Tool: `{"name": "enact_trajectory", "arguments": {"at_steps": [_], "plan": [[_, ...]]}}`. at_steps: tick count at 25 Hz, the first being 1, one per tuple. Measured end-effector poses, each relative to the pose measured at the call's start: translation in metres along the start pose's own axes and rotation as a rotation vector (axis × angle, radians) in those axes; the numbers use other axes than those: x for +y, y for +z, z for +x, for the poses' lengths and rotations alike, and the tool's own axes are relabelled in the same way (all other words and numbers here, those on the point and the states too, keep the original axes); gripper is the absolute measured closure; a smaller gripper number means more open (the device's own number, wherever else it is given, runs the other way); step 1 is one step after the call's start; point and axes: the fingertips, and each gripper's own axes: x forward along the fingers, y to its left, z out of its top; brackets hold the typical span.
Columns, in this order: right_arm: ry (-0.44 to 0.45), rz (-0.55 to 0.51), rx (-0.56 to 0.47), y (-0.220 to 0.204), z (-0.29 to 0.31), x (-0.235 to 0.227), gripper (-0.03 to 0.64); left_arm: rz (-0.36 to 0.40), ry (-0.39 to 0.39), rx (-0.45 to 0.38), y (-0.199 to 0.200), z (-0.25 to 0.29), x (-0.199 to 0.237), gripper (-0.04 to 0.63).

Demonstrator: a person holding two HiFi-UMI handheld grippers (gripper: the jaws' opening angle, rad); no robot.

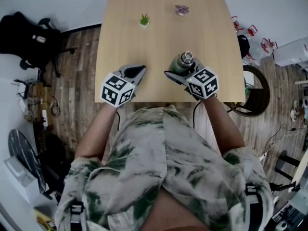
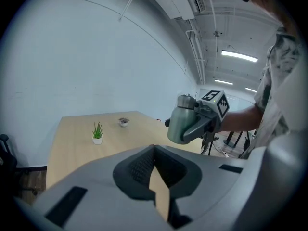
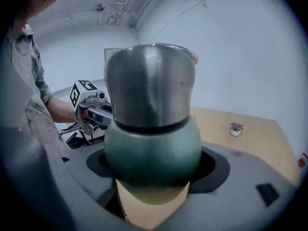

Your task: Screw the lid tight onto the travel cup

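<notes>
Pale wooden bench (image 1: 159, 37) carries a small potted green plant (image 1: 144, 20) at the back. Near its front edge, the right tool (image 1: 181, 72) pinches the round green travel cup (image 3: 151, 148), topped by its steel lid (image 3: 151, 81). Beside it, the left tool (image 1: 138, 71) is pressed together, empty.

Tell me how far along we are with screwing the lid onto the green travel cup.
Done, apparently: the silver steel lid sits on the rounded green travel cup. In hand: the right gripper is shut on the cup. Remaining: the left gripper is shut, empty, away from the lid; whether the lid is tight can't be seen.
</notes>
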Motion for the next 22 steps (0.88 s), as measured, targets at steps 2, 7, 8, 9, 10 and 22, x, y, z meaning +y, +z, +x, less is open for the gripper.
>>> {"name": "enact_trajectory", "arguments": {"at_steps": [2, 7, 8, 9, 10, 22], "plan": [[-0.001, -0.001, 0.001, 0.001, 0.001, 0.000, 0.210, -0.011, -0.004, 0.006, -0.003, -0.002, 0.002, 0.572], [0.004, -0.001, -0.001, 0.001, 0.005, -0.002, 0.210, -0.038, -0.014, 0.011, -0.009, 0.000, 0.004, 0.572], [0.005, -0.002, 0.001, 0.000, 0.006, -0.002, 0.210, -0.038, -0.014, 0.012, -0.009, 0.001, 0.003, 0.572], [0.005, -0.003, 0.002, 0.000, 0.006, -0.002, 0.210, -0.038, -0.015, 0.012, -0.009, 0.002, 0.003, 0.572], [0.005, -0.004, 0.004, 0.000, 0.007, -0.002, 0.210, -0.036, -0.015, 0.012, -0.009, 0.002, 0.003, 0.572], [0.010, -0.015, 0.032, -0.007, 0.011, -0.007, 0.210, -0.037, -0.014, 0.042, -0.012, 0.015, 0.005, 0.572]]}}
